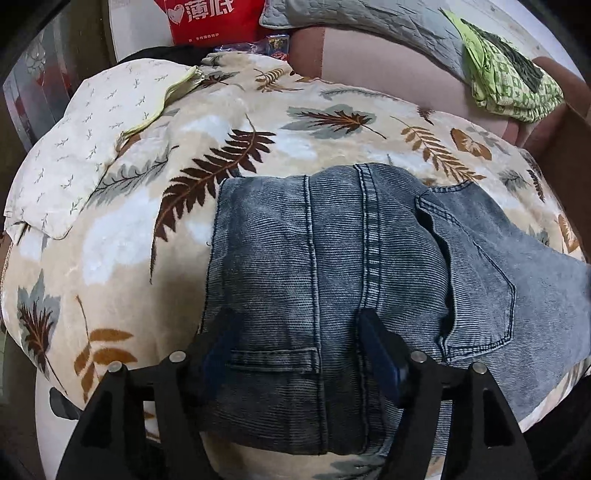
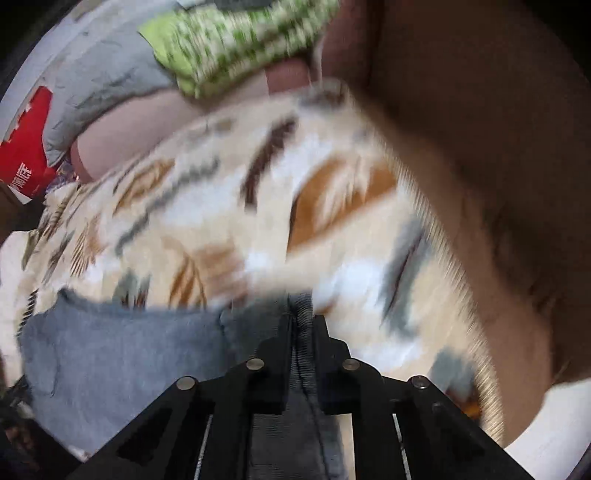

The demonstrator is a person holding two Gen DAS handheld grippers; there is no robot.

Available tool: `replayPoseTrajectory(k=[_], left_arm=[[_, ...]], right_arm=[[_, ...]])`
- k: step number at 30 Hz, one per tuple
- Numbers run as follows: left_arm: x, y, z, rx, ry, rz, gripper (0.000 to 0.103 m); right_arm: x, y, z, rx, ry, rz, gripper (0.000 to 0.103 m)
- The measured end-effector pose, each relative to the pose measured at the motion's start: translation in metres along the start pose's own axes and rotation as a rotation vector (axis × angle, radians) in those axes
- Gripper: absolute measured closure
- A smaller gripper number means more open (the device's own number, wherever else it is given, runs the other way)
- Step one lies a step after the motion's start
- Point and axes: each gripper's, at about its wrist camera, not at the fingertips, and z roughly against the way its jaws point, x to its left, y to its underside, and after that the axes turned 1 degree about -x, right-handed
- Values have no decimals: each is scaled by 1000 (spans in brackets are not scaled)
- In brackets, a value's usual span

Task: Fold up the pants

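Note:
The blue-grey denim pants [image 1: 369,266] lie folded on a leaf-patterned blanket [image 1: 192,147], seams and a back pocket facing up. In the left wrist view my left gripper [image 1: 295,350] stands open just above the near part of the pants. One fingertip [image 1: 376,343] rests by the centre seam and the other sits near the left edge. The right wrist view is motion-blurred. There my right gripper [image 2: 301,325] is shut on a ridged edge of the pants [image 2: 110,350], which runs between its jaws while the rest spreads to the left.
A cream pillowcase [image 1: 74,155] lies on the blanket's far left. Behind are a red bag [image 1: 210,18], a grey quilted pillow [image 1: 369,22] and a green patterned cloth [image 1: 509,81] on a pink sofa [image 1: 369,62]. A brown cardboard surface [image 2: 498,147] rises at the right.

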Motion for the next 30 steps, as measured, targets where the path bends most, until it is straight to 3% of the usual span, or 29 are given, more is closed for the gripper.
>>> replayPoseTrajectory(k=[1, 3, 7, 9, 11, 12, 13, 14, 16, 18, 21, 23, 24, 26, 30], left_arm=[[0, 0, -1, -6, -3, 0, 30], [0, 1, -2, -16, -6, 7, 27], [4, -1, -2, -24, 1, 21, 25], [5, 0, 0, -28, 6, 19, 25], [5, -1, 4, -38, 7, 27, 25], [5, -2, 8, -51, 8, 33, 25], [5, -3, 13, -66, 14, 38, 25], [4, -5, 19, -90, 22, 42, 25], [3, -7, 29, -121, 14, 45, 25], [0, -8, 29, -118, -18, 24, 25], [-1, -5, 5, -43, -133, 1, 24], [7, -3, -5, -37, -125, 42, 21], [9, -4, -5, -34, -130, 57, 20], [13, -6, -4, -35, -139, 65, 20], [17, -5, -2, -35, -129, 85, 20]], right_arm=[[1, -6, 3, -39, 19, 3, 93], [-3, -14, -11, -31, 16, -24, 93], [-12, 5, -52, 82, 50, -35, 91], [-23, 18, -31, 42, -52, -128, 89], [-27, 30, -4, 18, -108, -172, 70], [-27, 36, 10, 14, -136, -177, 40], [-25, 40, 18, 13, -142, -166, 20], [-23, 43, 24, 5, -125, -142, 19], [-19, 39, 23, -4, -63, -82, 19], [-20, 29, 11, 11, -60, -87, 19], [-9, 9, -29, 73, -61, -59, 20], [1, 6, -53, 154, -70, -6, 64], [7, 5, -67, 202, -38, 25, 80], [19, 2, -67, 196, -4, 84, 85], [21, -6, -37, 57, 23, 94, 87]])
